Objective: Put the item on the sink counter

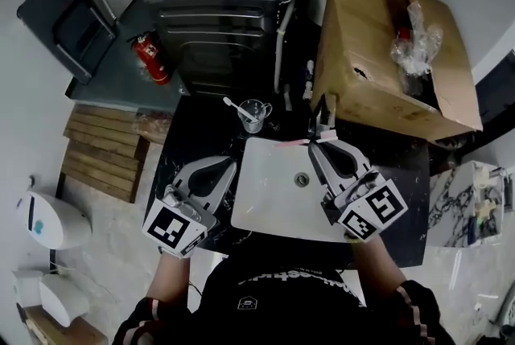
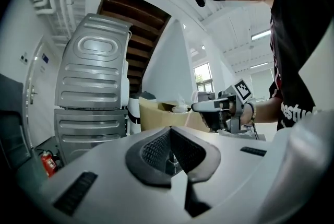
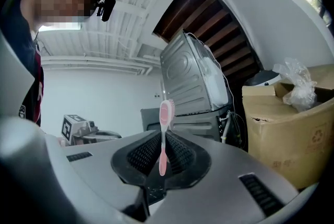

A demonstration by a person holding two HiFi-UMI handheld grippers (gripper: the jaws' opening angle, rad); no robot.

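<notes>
Where the dark sink counter ends, a grey appliance stands.

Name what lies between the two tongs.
Head view: the white sink lies between the left tongs and the right tongs, which grip a toothbrush.

The brown cardboard box bears a printed recycling-arrows sign beside print too small for me to read. My black shirt shows white lettering, only "estu" legible. My left hand-held gripper and right hand-held gripper each carry a letterless black-and-white square marker.
</notes>
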